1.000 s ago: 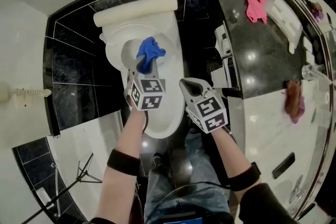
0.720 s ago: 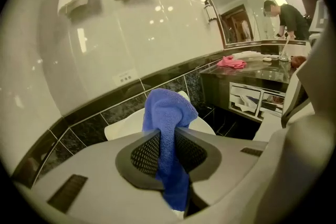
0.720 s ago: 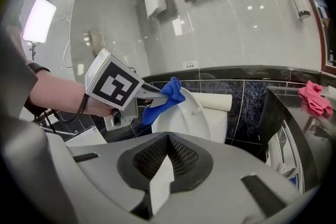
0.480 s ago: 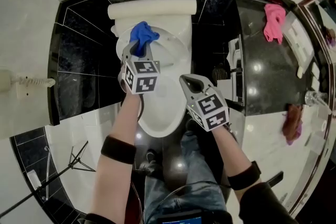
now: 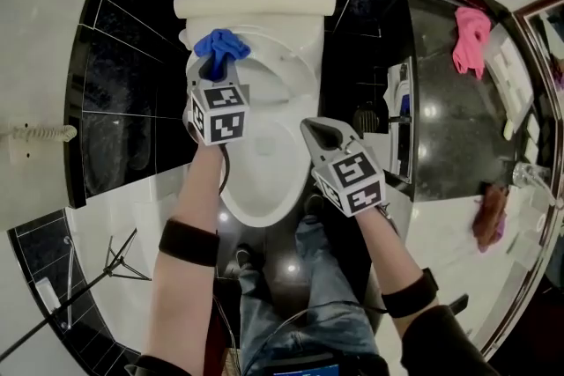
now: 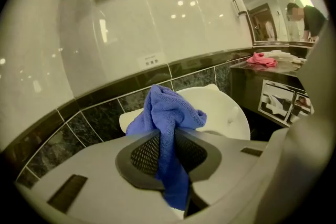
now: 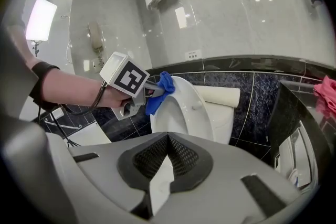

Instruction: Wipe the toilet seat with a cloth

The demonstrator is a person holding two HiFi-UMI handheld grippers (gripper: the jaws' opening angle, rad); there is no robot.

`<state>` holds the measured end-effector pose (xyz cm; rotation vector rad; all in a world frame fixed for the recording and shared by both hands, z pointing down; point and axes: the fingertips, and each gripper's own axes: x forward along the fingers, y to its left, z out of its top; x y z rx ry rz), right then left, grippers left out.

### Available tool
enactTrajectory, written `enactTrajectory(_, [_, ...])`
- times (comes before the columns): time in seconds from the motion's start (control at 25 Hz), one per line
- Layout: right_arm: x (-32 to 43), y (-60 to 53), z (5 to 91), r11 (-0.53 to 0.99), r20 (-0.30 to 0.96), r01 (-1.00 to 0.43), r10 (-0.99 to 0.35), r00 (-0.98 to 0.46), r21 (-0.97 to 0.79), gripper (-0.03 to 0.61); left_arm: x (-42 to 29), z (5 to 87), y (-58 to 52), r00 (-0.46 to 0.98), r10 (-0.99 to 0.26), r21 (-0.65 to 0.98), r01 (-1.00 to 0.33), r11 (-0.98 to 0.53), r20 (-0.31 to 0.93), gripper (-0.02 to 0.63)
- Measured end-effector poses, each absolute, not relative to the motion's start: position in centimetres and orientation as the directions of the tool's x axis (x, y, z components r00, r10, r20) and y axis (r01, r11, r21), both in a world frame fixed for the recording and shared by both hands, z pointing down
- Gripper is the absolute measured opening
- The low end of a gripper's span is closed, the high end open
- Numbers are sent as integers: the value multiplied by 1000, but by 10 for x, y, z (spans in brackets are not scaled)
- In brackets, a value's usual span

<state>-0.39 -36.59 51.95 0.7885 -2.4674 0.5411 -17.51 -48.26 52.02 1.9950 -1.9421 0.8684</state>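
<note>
Blue cloth (image 5: pixel 220 44) now farther back-left along toilet seat (image 5: pixel 304 82).

All three views are wide-angle, with black rounded corners and straight tile lines bowed toward the edges. The light is bright and even. Ceiling spots show as small glints on the glossy wall (image 6: pixel 157 18), the dark worktop (image 5: pixel 441 114) and the black floor (image 5: pixel 295 273). A lamp panel (image 7: pixel 41 19) glares white at the left. The toilet (image 5: pixel 264 180) looks nearly washed out. The left gripper view has a yellowish cast, and its near foreground is soft.
</note>
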Motion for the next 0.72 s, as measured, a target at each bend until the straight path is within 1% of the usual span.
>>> enactTrajectory(0.16, [-12,-358,529,758,563,-610,-407,-719,-231,17,-206,533,-472,-100,-808,-196,-980,-19,581,69])
enactTrajectory(0.32, [-22,-352,539,763,568,-600,-390,-725,-242,17,-228,550,-464,-110,-782,-166,-986,8,614,69])
enactTrajectory(0.56, [-39,-345,558,768,566,-588,-376,-734,-252,17,-239,575,-457,-111,-777,-172,-985,4,619,69])
enactTrajectory(0.72, [-46,-341,572,767,562,-589,-378,-736,-254,16,-262,597,-443,-164,-759,-183,-981,60,630,67])
